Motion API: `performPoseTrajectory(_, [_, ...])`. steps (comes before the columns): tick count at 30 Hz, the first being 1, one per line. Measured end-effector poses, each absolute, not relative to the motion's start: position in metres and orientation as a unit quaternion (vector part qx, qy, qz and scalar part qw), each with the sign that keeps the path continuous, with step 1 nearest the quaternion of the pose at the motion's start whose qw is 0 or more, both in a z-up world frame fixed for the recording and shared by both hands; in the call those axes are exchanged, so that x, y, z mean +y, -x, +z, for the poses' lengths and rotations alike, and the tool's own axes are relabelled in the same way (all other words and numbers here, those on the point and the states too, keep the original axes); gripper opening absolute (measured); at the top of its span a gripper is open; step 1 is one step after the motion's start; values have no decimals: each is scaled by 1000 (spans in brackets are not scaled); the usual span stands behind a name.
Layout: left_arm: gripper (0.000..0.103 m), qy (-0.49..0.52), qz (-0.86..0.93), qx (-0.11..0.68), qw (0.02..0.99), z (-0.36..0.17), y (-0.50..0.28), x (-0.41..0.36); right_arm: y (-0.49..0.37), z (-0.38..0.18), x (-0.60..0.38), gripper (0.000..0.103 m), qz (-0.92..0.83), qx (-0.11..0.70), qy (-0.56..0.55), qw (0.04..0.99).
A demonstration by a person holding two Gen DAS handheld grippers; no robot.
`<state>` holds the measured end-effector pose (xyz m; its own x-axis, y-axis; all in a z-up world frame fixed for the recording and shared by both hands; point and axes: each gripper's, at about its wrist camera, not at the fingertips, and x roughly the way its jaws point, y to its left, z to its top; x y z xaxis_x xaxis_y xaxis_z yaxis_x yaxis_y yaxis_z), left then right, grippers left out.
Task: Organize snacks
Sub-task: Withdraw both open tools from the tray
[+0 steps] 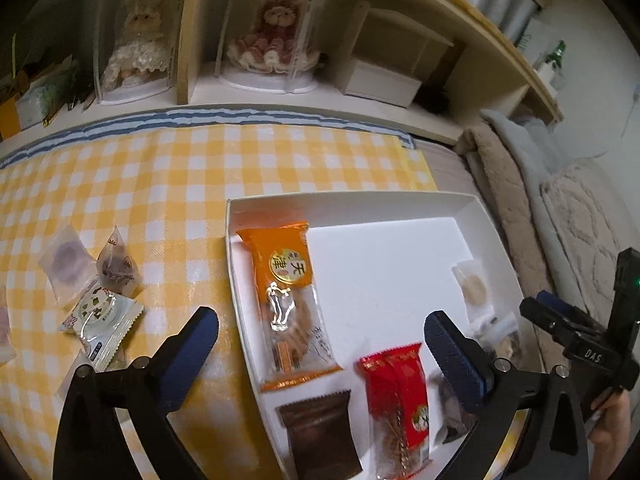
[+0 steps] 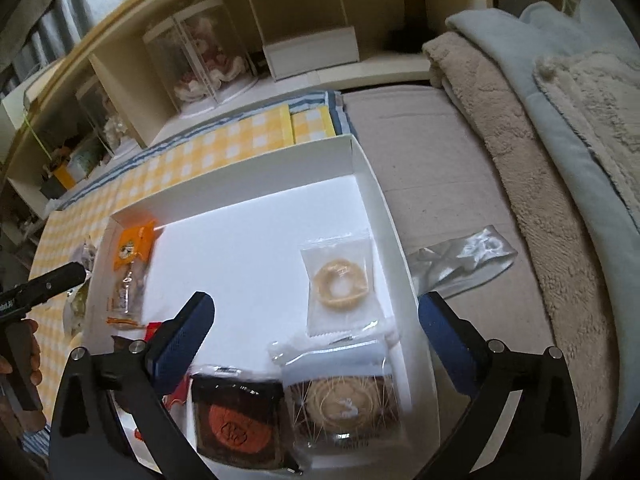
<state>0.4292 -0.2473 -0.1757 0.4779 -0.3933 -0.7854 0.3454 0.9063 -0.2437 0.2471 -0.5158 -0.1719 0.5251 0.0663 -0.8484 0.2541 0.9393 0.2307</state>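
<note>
Left gripper (image 1: 320, 344): jaws wide apart, nothing between pads, tilted down over the near-left part of the white box (image 1: 472, 204). One finger hangs over the checked cloth (image 1: 160, 168), the other over the box interior. Right gripper (image 2: 316, 328): also spread wide, holding nothing, tilted down over the box's near-right corner; its right finger sits outside the box wall, over the grey mattress (image 2: 440, 184). A hand (image 2: 24, 348) grips the left tool's handle at the edge of the right wrist view.

Snacks, near to far:
- Brown pack (image 1: 320, 436), near edge of box, lying flat.
- Red pack (image 1: 400, 396) just beside it, clear lower half, biscuits visible.
- Dark square pack w/ orange-red round cake (image 2: 236, 420), flat, near side of box.
- Clear pack w/ round pale pastry (image 2: 344, 404), touching the dark pack's right side.
- Ring-shaped biscuit in clear bag (image 2: 340, 280), farther in, by right wall.
- Long orange pack (image 1: 286, 300), along left wall, gold label, clear lower half.

Outside box: approx. four small packs (image 1: 96, 304) in a loose cluster on the cloth, left of box. Silver wrapper (image 2: 464, 260) on mattress, right of box, apart from it.

Far: folded blankets (image 2: 520, 160) to the right; shelf (image 1: 280, 92) w/ two dolls in clear cases.
</note>
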Motion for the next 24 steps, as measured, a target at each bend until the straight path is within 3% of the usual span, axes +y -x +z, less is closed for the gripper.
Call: performPoseTrajectory(24, [103,1,-238,432,870,-101,-333,-228,-183,-96,-476,103,-64,447,-143,881])
